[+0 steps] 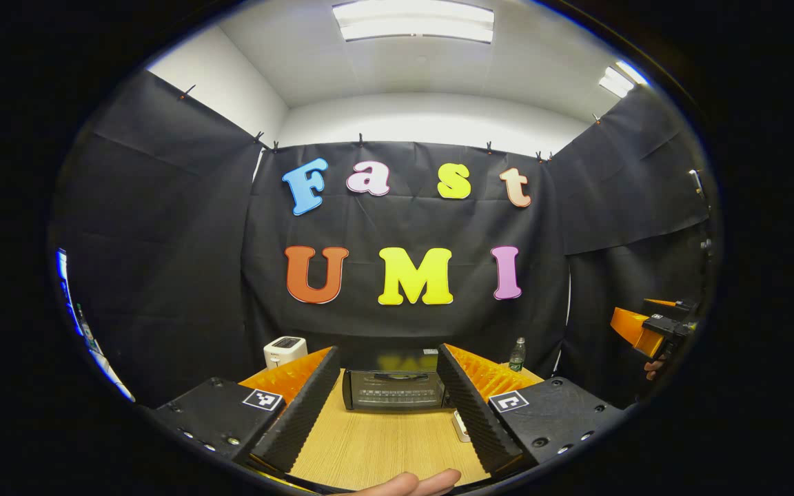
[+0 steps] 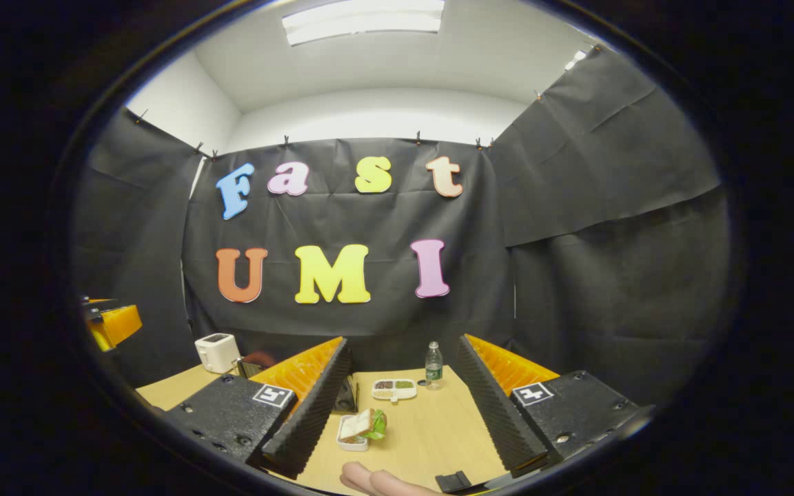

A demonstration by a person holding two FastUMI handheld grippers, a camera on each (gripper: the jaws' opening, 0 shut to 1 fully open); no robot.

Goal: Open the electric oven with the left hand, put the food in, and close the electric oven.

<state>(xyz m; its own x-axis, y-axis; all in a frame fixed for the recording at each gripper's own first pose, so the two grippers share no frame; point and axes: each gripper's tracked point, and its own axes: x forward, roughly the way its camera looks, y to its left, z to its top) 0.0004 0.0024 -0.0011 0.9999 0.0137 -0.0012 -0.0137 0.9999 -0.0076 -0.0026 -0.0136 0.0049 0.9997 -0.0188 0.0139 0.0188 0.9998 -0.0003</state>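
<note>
Left gripper (image 1: 389, 406) hangs with fingers spread wide, the closed electric oven (image 1: 397, 390) at 12 o'clock between them. Right gripper (image 2: 400, 413) is likewise released, the sandwich (image 2: 362, 427) at 11 o'clock on the table (image 2: 431, 434).

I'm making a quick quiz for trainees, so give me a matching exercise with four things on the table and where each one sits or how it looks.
Things:
1. electric oven
2. toaster
3. sandwich dish
4. water bottle

Descriptions:
A. white, at the table's far left
B. upright, beside the divided snack tray
C. door closed, straight ahead of the left tool
D. nearest the right tool, between its fingers

Pairs: 1-C, 2-A, 3-D, 4-B
</note>
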